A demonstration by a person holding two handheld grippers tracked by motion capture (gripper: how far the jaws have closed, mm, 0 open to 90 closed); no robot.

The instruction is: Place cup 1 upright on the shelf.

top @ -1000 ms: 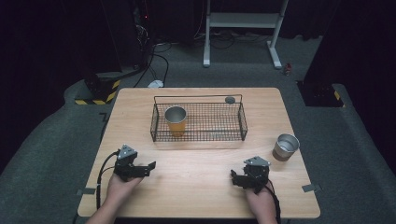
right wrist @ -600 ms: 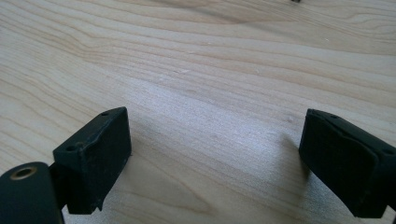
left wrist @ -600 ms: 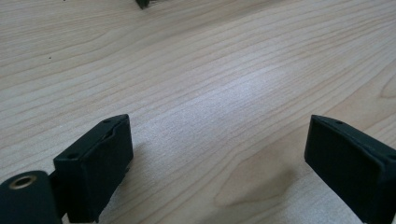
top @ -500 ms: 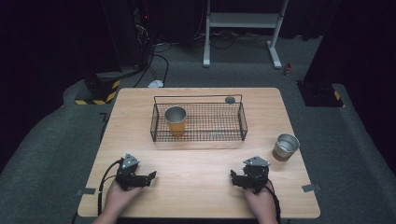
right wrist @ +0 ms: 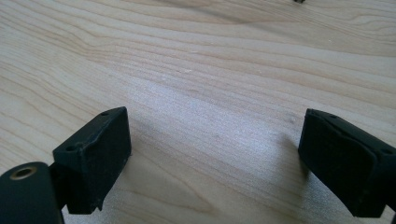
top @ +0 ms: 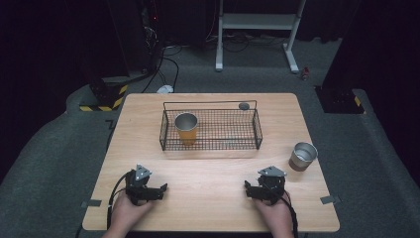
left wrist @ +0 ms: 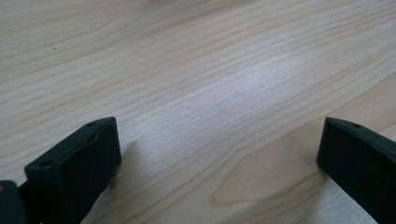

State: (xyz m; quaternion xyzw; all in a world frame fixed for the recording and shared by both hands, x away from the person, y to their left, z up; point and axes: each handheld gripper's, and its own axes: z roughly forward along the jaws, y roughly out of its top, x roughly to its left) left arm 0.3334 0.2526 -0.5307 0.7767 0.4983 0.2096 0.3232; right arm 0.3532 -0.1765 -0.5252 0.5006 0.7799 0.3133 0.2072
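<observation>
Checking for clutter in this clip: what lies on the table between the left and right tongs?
Nothing: the high view shows bare wooden table between the left tongs and the right tongs, both open and empty.

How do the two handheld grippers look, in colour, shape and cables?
Both are black. The left gripper and right gripper each carry a grey three-cornered plate on top, and a black cable trails back from each past the person's hand. Each claw has two blocky black jaws with flat, finely textured inner faces and small round holes in their edges. No sleeves show.

left gripper (top: 159, 189) low near the person, jaws spread wide, right gripper (top: 246, 188) likewise
</observation>
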